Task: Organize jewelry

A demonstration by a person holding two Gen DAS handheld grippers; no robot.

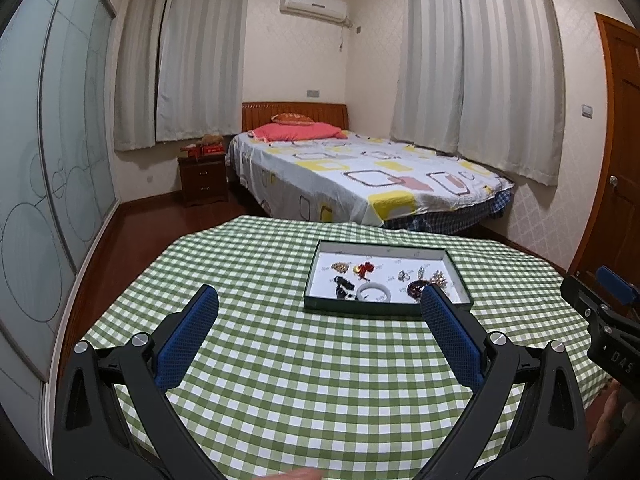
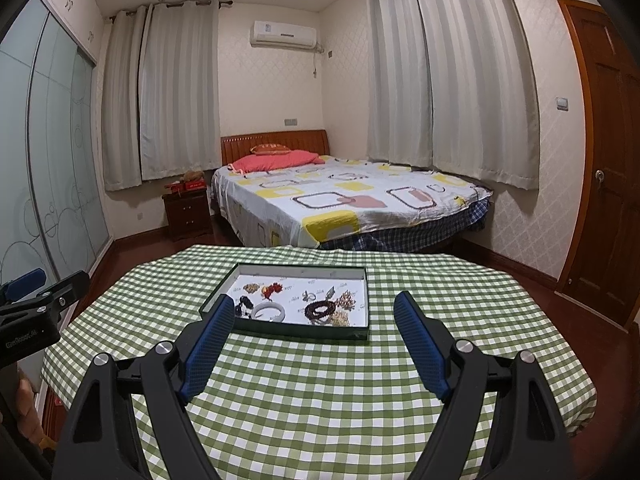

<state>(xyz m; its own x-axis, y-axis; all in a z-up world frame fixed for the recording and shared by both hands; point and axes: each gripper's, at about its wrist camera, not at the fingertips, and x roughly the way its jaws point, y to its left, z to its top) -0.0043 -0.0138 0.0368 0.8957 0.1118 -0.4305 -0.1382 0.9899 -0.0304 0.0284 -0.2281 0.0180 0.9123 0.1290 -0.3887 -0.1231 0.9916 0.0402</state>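
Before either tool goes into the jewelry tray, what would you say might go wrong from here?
1. The pieces in the tray lie close together; beside the dark bead bracelet sits a gold cluster, so wide pads might snag both.
2. The white bangle looks smooth and could slip from a pinch.
3. The tray rests loose on the checked tablecloth; a nudge from the right tool may slide it.

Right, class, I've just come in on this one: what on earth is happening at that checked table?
A person holds a gripper in each hand over a table with a green checked cloth. Both the left gripper and the right gripper are open and empty, pointing toward a shallow tray of jewelry. Inside lie a white bangle, a dark bead bracelet, a red ornament and other small pieces. Nothing has been picked up yet.
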